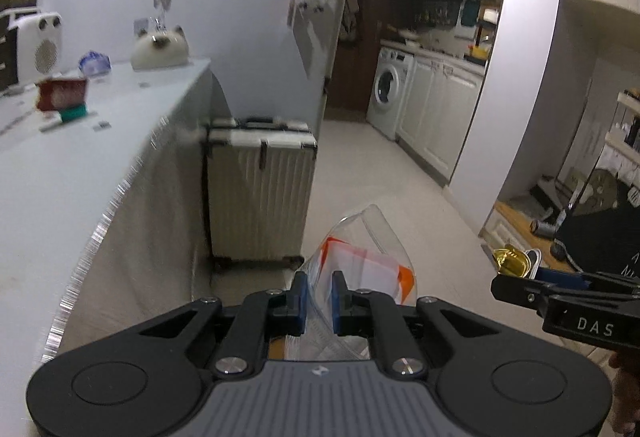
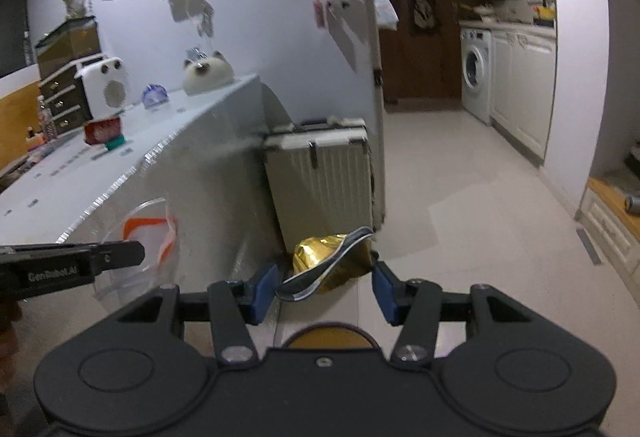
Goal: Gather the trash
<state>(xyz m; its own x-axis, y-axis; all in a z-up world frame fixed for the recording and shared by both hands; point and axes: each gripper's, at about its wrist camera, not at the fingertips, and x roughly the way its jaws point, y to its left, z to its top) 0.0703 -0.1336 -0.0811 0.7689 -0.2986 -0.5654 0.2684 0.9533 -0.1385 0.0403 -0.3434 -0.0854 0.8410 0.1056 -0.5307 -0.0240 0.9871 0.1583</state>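
My left gripper (image 1: 319, 283) is shut on a clear plastic wrapper (image 1: 362, 257) with an orange and white label, which sticks up past the blue pads. The right wrist view shows the same gripper (image 2: 134, 253) and wrapper (image 2: 150, 233) at the left edge. My right gripper (image 2: 324, 289) is shut on a crumpled gold foil packet (image 2: 324, 257) with a dark-edged flap, its ends touching both pads. From the left wrist view, that gripper (image 1: 520, 273) and the gold packet (image 1: 510, 259) show at the right. Both grippers hang over the floor beside the table.
A white table (image 1: 60, 177) runs along the left with a red box (image 1: 62, 93) and small items on it. A cream suitcase (image 1: 260, 193) stands against the wall ahead. Pale tiled floor (image 2: 460, 217) leads to a washing machine (image 1: 388, 93) and cabinets.
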